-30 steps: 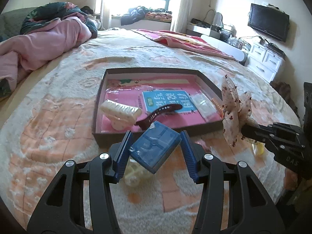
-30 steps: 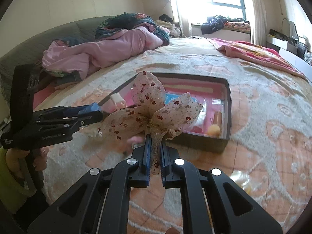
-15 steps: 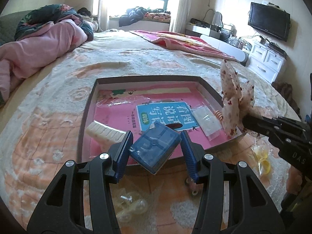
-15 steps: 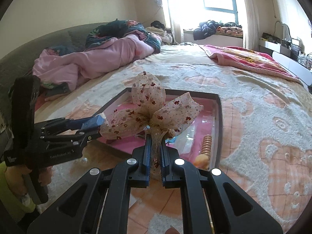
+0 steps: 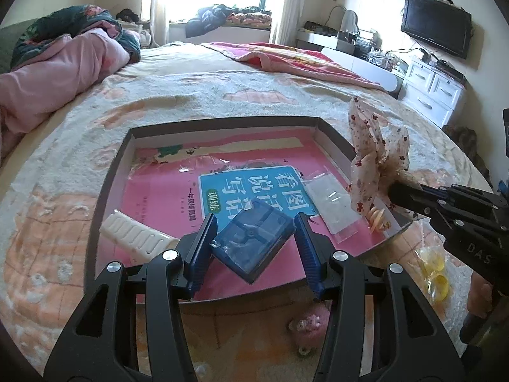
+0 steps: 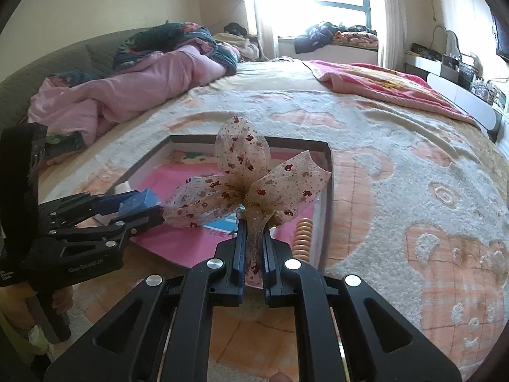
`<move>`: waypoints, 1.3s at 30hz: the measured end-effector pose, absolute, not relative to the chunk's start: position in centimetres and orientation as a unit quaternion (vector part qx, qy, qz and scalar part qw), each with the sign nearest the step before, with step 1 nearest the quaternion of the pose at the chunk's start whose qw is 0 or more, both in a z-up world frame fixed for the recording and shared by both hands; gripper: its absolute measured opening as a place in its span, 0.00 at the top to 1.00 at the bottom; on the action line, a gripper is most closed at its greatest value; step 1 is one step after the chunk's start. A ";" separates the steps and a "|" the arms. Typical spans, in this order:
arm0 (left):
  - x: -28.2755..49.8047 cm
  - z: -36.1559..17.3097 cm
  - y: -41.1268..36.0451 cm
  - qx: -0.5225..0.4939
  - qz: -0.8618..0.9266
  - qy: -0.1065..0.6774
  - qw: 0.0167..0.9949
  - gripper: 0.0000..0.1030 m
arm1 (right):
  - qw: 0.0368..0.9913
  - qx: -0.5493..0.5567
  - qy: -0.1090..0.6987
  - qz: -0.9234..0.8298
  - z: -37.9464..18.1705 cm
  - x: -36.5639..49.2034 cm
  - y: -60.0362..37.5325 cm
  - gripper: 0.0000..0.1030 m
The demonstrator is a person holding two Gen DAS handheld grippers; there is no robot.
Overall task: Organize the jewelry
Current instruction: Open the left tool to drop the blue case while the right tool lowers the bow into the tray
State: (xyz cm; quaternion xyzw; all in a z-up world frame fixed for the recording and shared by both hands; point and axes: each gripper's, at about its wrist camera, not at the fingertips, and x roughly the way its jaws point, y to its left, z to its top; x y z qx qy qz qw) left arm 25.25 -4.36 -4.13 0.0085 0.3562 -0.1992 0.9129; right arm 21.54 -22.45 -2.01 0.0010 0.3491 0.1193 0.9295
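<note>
My left gripper [image 5: 254, 238] is shut on a small blue plastic box [image 5: 253, 238], held tilted above the near edge of a dark shallow tray [image 5: 109, 172] lined with a pink booklet. My right gripper [image 6: 254, 242] is shut on a sheer floral bow hair clip [image 6: 245, 184], held above the tray's near right corner [image 6: 327, 197]. The bow also shows in the left wrist view [image 5: 372, 159], and the blue box in the right wrist view [image 6: 140, 202]. In the tray lie a white hair claw [image 5: 136, 238], a clear packet [image 5: 331, 200] and a peach spiral hair tie [image 6: 302, 238].
The tray sits on a peach and cream fleece blanket [image 6: 413, 165] over a bed. A yellow item in a clear bag [image 5: 432, 270] and a pink item [image 5: 311, 321] lie on the blanket near the tray. Pink bedding [image 5: 47, 86] is piled at the far left.
Both grippers have moved forward and up over the tray with their items still held. The tray now looks closer and lies under the blue box.
</note>
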 end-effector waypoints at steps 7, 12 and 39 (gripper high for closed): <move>25.8 -4.9 -5.1 0.014 -0.205 0.362 0.909 0.60 | 0.923 0.002 0.369 0.109 -3.0 23.2 -22.6 0.92; 26.1 -5.5 -5.3 0.018 -0.206 0.368 0.907 0.60 | 0.918 0.009 0.383 0.103 -4.0 24.1 -22.7 0.92; 27.3 -6.0 -5.3 0.008 -0.206 0.380 0.902 0.56 | 0.921 0.040 0.370 0.118 -3.4 22.7 -24.0 0.54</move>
